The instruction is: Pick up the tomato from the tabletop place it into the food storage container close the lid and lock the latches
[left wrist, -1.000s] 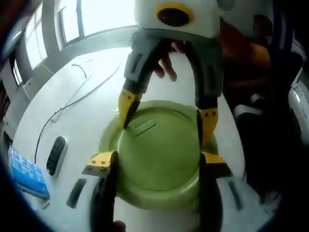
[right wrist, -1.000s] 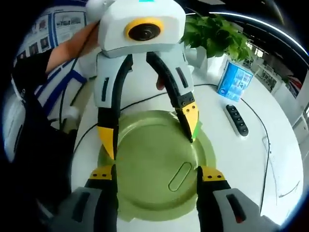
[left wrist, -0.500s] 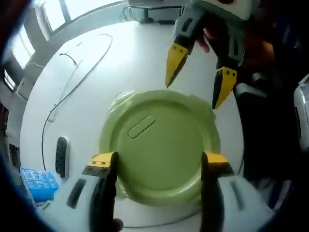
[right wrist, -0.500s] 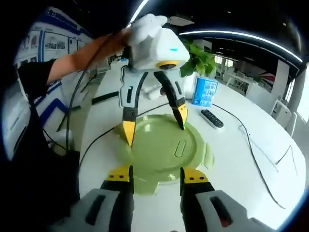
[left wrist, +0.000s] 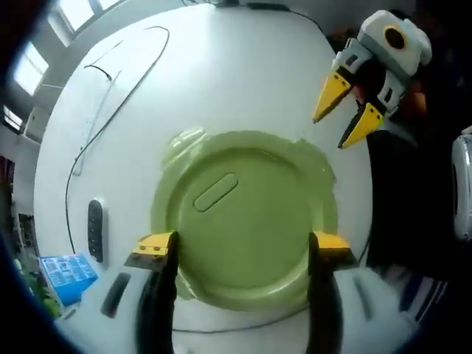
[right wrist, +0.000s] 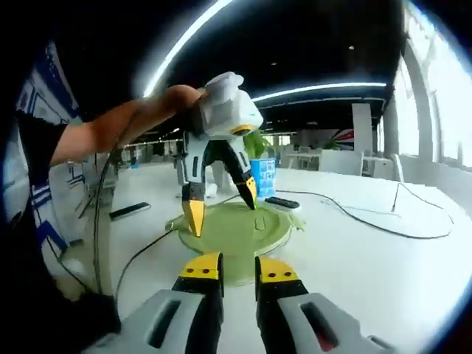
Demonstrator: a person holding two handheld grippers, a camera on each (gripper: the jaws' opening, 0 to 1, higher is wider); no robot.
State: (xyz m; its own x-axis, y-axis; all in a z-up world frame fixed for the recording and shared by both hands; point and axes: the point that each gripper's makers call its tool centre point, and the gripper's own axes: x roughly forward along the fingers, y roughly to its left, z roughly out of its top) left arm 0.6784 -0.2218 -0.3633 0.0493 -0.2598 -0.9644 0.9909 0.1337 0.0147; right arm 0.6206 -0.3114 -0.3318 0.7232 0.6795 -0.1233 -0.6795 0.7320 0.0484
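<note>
The round green food storage container [left wrist: 247,221] stands on the white table with its lid on, and flaps stick out at its rim. My left gripper [left wrist: 242,245] hangs above it, open, its yellow-tipped jaws spanning the lid's width. In the right gripper view the left gripper [right wrist: 221,206], held by a hand, hovers over the container [right wrist: 232,230]. My right gripper [right wrist: 240,267] sits back from the container, low over the table, jaws drawn close with a narrow gap and nothing between them. It also shows as the right gripper [left wrist: 345,112] beyond the rim.
A black remote [left wrist: 94,230] and a blue box [left wrist: 68,269] lie to one side of the container. A thin cable [left wrist: 110,96] crosses the table. A person's arm [right wrist: 110,133] and dark clothing are close on the other side.
My right gripper has pulled back off the lid, away from the container, and its jaws have narrowed. My left gripper still hovers open over the lid.
</note>
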